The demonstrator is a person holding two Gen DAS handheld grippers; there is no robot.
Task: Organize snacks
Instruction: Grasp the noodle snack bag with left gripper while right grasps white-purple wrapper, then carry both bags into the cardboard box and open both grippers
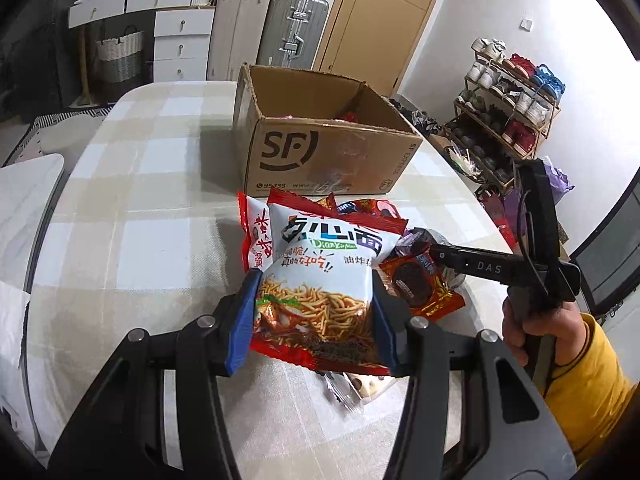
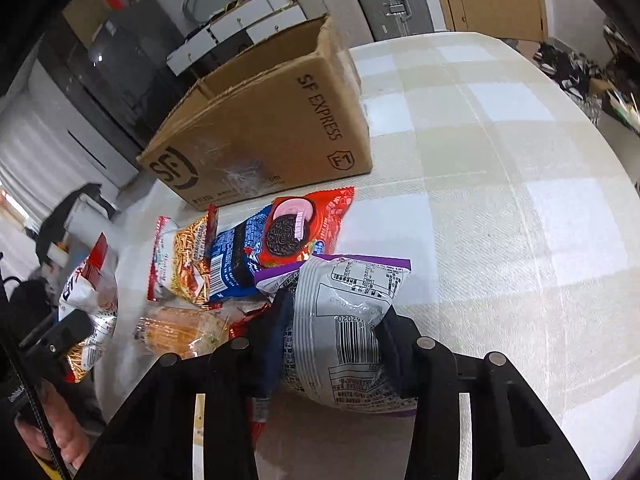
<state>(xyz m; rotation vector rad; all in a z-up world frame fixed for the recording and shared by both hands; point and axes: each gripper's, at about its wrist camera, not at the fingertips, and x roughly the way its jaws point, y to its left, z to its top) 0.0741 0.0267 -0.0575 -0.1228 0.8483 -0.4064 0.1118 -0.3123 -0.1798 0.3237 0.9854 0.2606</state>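
Observation:
My left gripper [image 1: 316, 312] is shut on a red-and-white noodle snack bag [image 1: 320, 276] and holds it above the snack pile. It also shows at the left of the right wrist view [image 2: 90, 312]. My right gripper [image 2: 332, 328] is shut on a grey-and-purple snack bag [image 2: 344, 312], barcode side up, at the pile's near edge. From the left wrist view the right gripper [image 1: 428, 250] reaches in from the right. Behind the pile stands an open cardboard SF box [image 1: 320, 148], also seen in the right wrist view [image 2: 272, 132].
On the checked tablecloth [image 2: 500, 200] lie an Oreo pack [image 2: 288, 232], a noodle snack bag [image 2: 184, 256] and a wrapped bread [image 2: 180, 332]. A white chair [image 1: 28, 200] stands left of the table. A shoe rack [image 1: 512, 104] stands at the right, suitcases [image 1: 292, 32] behind.

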